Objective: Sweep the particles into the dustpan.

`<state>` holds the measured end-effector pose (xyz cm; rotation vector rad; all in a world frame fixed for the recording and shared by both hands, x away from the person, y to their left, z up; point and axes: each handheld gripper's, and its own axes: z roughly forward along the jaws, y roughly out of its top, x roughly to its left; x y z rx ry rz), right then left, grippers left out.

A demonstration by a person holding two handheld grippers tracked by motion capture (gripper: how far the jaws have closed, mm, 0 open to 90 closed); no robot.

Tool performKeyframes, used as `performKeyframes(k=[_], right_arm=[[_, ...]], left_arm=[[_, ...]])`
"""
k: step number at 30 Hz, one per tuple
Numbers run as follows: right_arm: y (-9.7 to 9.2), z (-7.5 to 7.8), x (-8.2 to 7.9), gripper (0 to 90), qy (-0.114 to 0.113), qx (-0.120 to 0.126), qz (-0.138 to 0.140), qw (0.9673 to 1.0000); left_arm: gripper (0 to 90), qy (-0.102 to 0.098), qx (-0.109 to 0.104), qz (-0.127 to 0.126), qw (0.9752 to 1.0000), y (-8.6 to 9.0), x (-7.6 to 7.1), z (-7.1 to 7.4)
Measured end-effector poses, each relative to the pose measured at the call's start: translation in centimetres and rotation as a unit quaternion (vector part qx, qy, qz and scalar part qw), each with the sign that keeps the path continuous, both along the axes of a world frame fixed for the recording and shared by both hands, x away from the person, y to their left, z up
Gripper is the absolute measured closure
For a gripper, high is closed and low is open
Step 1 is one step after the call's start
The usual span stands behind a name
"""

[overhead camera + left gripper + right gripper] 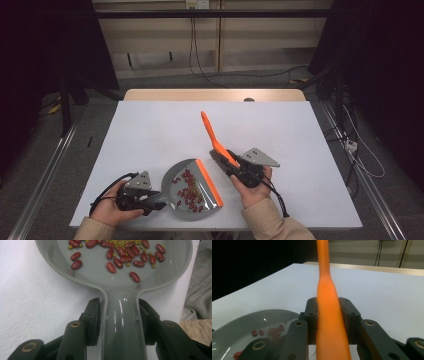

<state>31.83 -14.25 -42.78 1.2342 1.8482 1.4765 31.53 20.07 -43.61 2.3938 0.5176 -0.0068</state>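
Table [150, 130]: white top, seen from above; the person's forearms come in over its near edge.
Dustpan [182, 200]: grey, with an orange lip along its far-right side; it lies flat near the near edge, left of the middle.
Beans [189, 189]: dark red beans and small yellow-green ones lie scattered inside the dustpan, most of them close to the orange lip.
Left gripper [159, 202]: held level at the near-left, pointing right. Its jaws sit on either side of the dustpan's handle [122, 327]; whether the pads press on it or stand just off it I cannot tell.
Right gripper [231, 166]: just right of the dustpan, near the near edge, pointing away and to the left. Its jaws are clenched on the brush.
Brush [214, 137]: orange handle rising at a slant toward the far edge, dark bristles low beside the gripper.
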Motion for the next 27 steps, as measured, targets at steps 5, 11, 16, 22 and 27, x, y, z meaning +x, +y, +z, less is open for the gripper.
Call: performKeyframes(k=[5, 11, 16, 22, 27], right_arm=[[-0.8, 0.0, 0.0, 71.0, 0.000, -0.007, -0.001, 1.0000], [-1.7, -0.4, 0.0, 71.0, 0.005, -0.014, -0.004, 0.9999], [-2.6, -0.2, 0.0, 71.0, 0.001, -0.012, -0.011, 0.9999], [-3.7, 0.2, -0.1, 71.0, -0.005, -0.013, -0.020, 0.9997], [-4.2, 0.3, -0.1, 71.1, -0.008, -0.015, -0.025, 0.9995]], left_arm=[[62.4, -0.009, 0.013, 0.001, 0.9999, -0.3, 0.0, 0.1], [62.8, -0.020, 0.007, 0.012, 0.9997, -0.4, -0.2, -0.2], [63.1, -0.040, -0.021, 0.035, 0.9983, -0.8, -0.2, -0.4], [63.4, -0.054, -0.044, 0.048, 0.9964, -0.9, 0.0, -0.6], [63.4, -0.068, -0.060, 0.075, 0.9931, -0.5, 0.3, -0.9]])
